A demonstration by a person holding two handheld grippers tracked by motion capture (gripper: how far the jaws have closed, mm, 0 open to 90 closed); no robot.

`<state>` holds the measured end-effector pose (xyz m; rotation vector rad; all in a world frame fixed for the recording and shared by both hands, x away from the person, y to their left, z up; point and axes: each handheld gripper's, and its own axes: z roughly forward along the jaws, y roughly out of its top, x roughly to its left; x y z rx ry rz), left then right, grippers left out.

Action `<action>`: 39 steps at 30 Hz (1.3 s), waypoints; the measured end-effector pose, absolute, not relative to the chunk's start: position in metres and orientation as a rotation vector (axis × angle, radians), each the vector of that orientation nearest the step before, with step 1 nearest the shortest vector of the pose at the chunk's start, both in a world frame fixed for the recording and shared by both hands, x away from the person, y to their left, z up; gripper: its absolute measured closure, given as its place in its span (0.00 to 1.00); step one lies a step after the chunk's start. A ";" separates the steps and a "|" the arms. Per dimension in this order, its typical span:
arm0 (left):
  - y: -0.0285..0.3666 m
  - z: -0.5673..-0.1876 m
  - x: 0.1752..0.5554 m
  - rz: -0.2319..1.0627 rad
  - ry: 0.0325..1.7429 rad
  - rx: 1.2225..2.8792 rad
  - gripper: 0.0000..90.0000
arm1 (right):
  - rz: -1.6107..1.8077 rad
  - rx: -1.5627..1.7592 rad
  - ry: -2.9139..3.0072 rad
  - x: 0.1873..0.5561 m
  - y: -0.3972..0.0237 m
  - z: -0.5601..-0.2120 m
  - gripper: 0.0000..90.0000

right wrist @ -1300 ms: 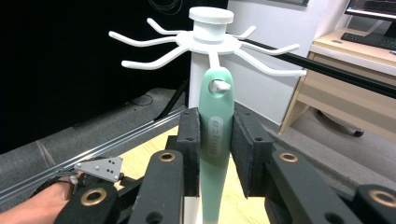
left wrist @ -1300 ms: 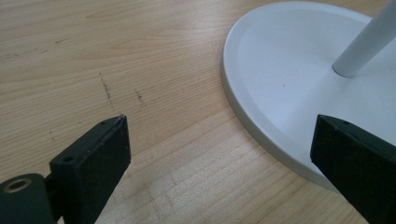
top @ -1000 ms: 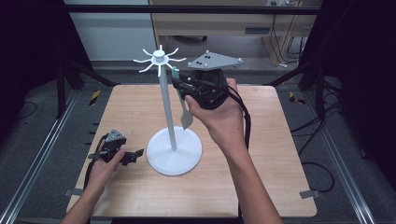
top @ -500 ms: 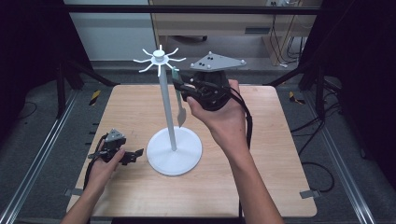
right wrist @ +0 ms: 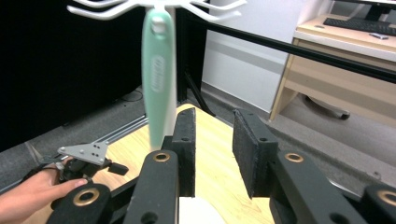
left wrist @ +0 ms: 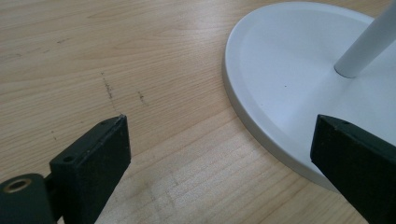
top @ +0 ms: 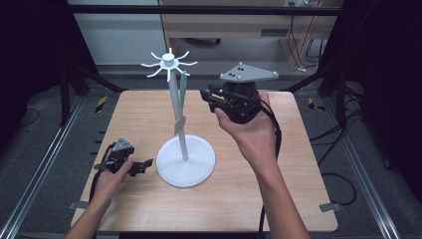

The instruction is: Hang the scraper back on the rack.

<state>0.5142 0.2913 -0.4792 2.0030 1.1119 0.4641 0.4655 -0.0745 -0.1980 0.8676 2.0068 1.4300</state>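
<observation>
Wooden table (top: pixel 149 112) under everything, pale grain, scuffed in the left gripper view. White rack stand (top: pixel 185 159) near table centre, round base flat on the wood, thin pole rising to a crown of hooked spokes at 12 o'clock. Mint-green utensil (top: pixel 182 97) hanging from one spoke by its handle hole, dangling just beside the pole, lower end pale and blurred; plain in the right gripper view (right wrist: pixel 158 79) as a long green handle. Right gripper (top: pixel 208 97) held up off the table at 2 o'clock from the base, jaws parted a little, nothing between them, tips near the utensil but apart from it. Left gripper (top: pixel 144 164) low at 9 o'clock, just beside the base rim, jaws spread wide, holding nothing.
</observation>
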 end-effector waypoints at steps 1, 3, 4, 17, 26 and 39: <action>0.291 -0.479 0.514 0.464 1.111 2.002 0.05 | 1.425 0.875 2.005 0.466 -0.076 -0.199 0.79; 0.291 -0.479 0.514 0.462 1.113 2.001 0.05 | 1.417 0.884 2.005 0.466 -0.078 -0.201 0.79; 0.291 -0.479 0.514 0.465 1.111 2.003 0.05 | 1.412 0.893 2.003 0.466 -0.079 -0.202 0.79; 0.291 -0.480 0.514 0.464 1.111 2.003 0.05 | 1.349 0.964 2.003 0.470 -0.094 -0.212 0.79; 0.291 -0.480 0.514 0.465 1.112 2.003 0.05 | 1.319 1.013 1.990 0.470 -0.106 -0.217 0.78; 0.291 -0.480 0.514 0.470 1.114 2.004 0.05 | 1.272 1.083 1.969 0.469 -0.129 -0.232 0.78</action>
